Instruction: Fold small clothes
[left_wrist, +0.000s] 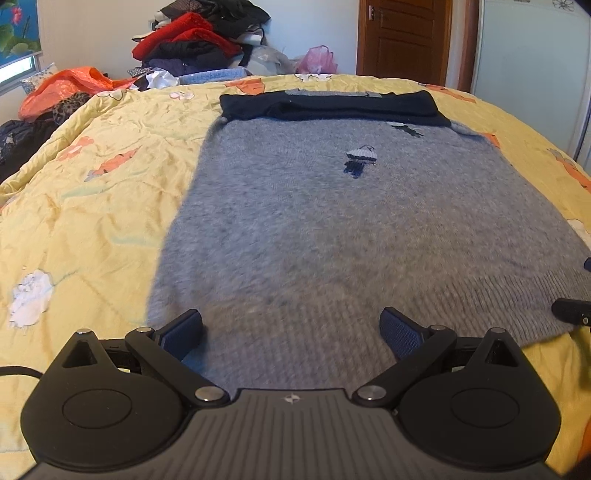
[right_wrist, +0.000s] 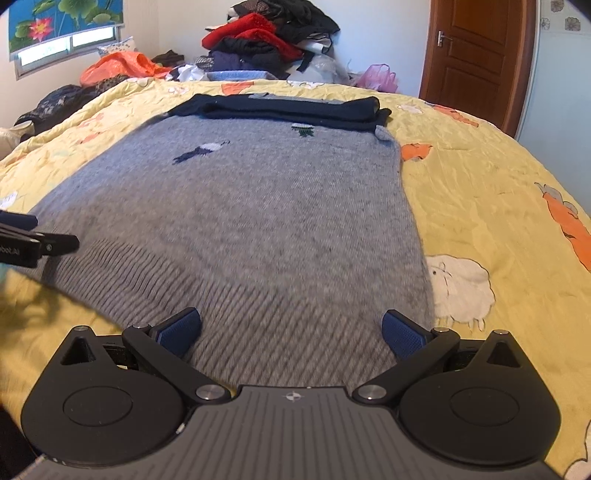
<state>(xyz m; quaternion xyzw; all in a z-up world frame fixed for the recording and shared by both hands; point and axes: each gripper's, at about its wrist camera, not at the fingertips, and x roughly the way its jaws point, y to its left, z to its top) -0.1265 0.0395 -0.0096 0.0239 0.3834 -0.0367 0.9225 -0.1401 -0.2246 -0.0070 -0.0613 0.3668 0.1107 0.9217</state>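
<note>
grey knit sweater (left_wrist: 332, 229) spread flat on yellow quilt (left_wrist: 92, 206), body smooth, ribbed hem (right_wrist: 258, 332) nearest both cams. dark navy sleeves (left_wrist: 332, 105) already laid across far end, near collar, stacked in a band. so sleeve stage looks done; body fold not yet made.

left gripper (left_wrist: 291, 334) at hem, left-corner side; blue pads (left_wrist: 183, 332) spread wide, nothing between them, just hem fabric below. right gripper (right_wrist: 291, 334) same pose at hem's right-corner side, fingers wide apart, empty. tip of other tool visible at edge of each view, so both grippers near each other along hem. cannot tell if pads touch the knit or hover just above; slight blur at hem.

judgement: roughly midway. left to do: pinch hem at both corners, carry it toward the sleeve band, maybe one more fold, then set aside. pile of unfolded clothes (right_wrist: 266, 40) beyond far side of bed, w/ orange bag (left_wrist: 66, 86) and pink bag (right_wrist: 378, 77) near — possibly more items waiting, cannot confirm.

risk guess: fuzzy knit may drag quilt or bunch if only top layer caught.
</note>
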